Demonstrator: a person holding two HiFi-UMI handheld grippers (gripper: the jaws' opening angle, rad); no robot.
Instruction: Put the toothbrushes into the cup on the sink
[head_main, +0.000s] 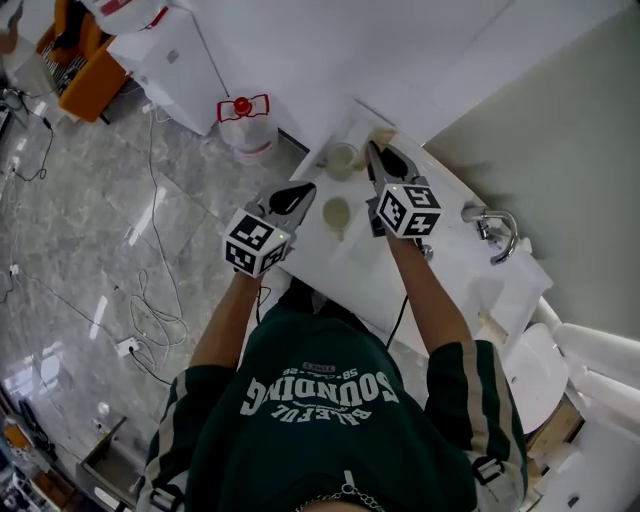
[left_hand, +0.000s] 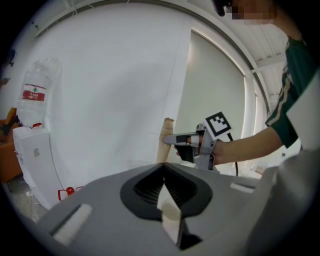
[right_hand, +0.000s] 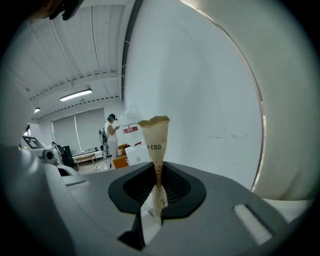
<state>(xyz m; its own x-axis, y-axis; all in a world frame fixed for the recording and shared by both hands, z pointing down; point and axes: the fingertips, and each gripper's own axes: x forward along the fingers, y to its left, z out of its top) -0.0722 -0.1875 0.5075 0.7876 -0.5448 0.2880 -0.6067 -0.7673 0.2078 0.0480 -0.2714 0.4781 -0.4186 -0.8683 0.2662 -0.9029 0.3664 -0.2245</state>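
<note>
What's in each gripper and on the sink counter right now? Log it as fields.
right gripper: shut on paper-wrapped toothbrush, which sticks out past the jaws
left gripper: shut on pale wrapped item, kind unclear
cups: far cup and near cup, both on the counter
faucet: at the counter's right end
cup contents: too small to tell

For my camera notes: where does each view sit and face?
Head view: head-mounted, steeply down at white sink counter; shows forearms, left gripper, right gripper.
Left gripper view: on it, along shut jaws toward the right gripper.
Right gripper view: on it, along jaws clamping a tan paper-wrapped toothbrush, toward a white wall.
Shared: both gripper views show the toothbrush.
</note>
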